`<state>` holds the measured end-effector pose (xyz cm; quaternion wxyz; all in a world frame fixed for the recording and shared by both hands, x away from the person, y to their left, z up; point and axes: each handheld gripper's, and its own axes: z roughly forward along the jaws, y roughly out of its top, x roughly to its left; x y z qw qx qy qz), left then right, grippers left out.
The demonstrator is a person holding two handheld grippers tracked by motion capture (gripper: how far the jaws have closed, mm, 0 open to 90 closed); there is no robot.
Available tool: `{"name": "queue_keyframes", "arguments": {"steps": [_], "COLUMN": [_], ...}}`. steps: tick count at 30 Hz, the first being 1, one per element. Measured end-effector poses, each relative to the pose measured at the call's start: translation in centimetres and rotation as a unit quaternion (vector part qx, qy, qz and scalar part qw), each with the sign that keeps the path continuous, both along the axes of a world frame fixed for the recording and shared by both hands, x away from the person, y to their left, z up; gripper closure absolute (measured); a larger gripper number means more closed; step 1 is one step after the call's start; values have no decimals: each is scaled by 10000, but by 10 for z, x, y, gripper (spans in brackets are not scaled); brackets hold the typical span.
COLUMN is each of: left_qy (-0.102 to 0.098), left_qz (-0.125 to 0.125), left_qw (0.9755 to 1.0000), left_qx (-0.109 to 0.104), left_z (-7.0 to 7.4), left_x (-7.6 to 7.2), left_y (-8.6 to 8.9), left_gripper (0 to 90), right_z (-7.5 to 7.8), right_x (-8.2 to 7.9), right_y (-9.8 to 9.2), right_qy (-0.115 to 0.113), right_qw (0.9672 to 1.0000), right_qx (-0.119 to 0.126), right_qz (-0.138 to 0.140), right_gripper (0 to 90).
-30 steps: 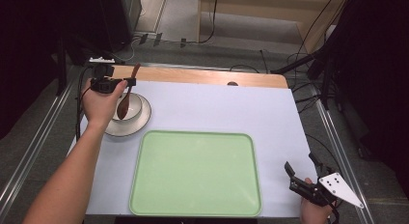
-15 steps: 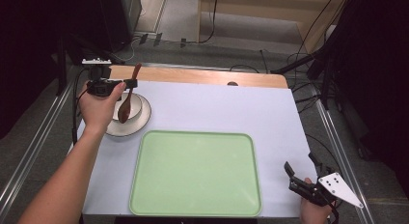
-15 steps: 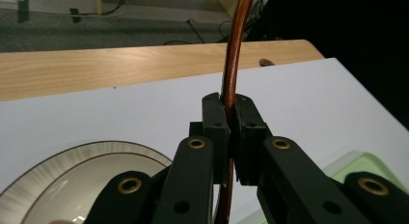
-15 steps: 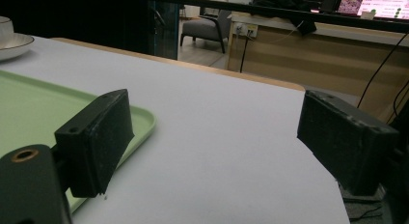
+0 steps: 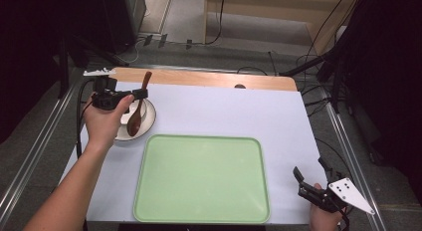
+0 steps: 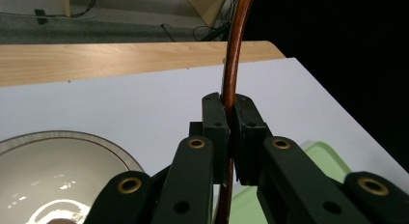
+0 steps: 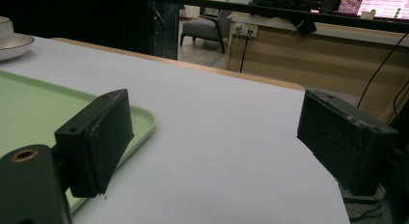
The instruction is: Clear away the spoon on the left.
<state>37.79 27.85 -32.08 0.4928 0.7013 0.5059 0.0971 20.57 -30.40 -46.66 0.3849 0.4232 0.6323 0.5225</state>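
Observation:
My left gripper is shut on the handle of a brown wooden spoon, held above a white cup and saucer at the table's far left. In the left gripper view the spoon runs upright between the pressed jaws, and the saucer's rim curves below on the left. My right gripper rests at the near right corner, jaws wide apart with nothing between them. A light green tray lies in the middle near the front edge.
A white sheet covers the table, with a bare wooden strip along the far edge. In the right gripper view the tray's corner lies to the left, the saucer far off. Cables trail on the floor around the table.
My left hand has lifted the spoon a little and carried it toward the left, out of the cup. The right gripper has stayed where it was.

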Motion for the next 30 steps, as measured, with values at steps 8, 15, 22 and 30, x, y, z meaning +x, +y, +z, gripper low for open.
{"name": "queue_keyframes", "arguments": {"steps": [8,15,22,30], "left_qy": [92,166,210,224], "left_qz": [-189,-308,-439,-501], "left_qw": [9995,9989,9981,9974], "left_qx": [-231,-306,-366,-474], "left_z": [-9,-25,-41,-53], "left_x": [-19,-37,-52,-69], "left_y": [-5,-12,-18,-24], "left_gripper": [858,857,857,857], "right_z": [0,0,0,0], "right_x": [0,0,0,0], "right_y": [0,1,1,1], "right_qy": [13,22,15,20], "right_qw": [10000,10000,10000,10000], "right_qx": [-1,2,-1,-19], "right_qz": [1,2,0,-1], "right_gripper": [132,132,132,132]}}
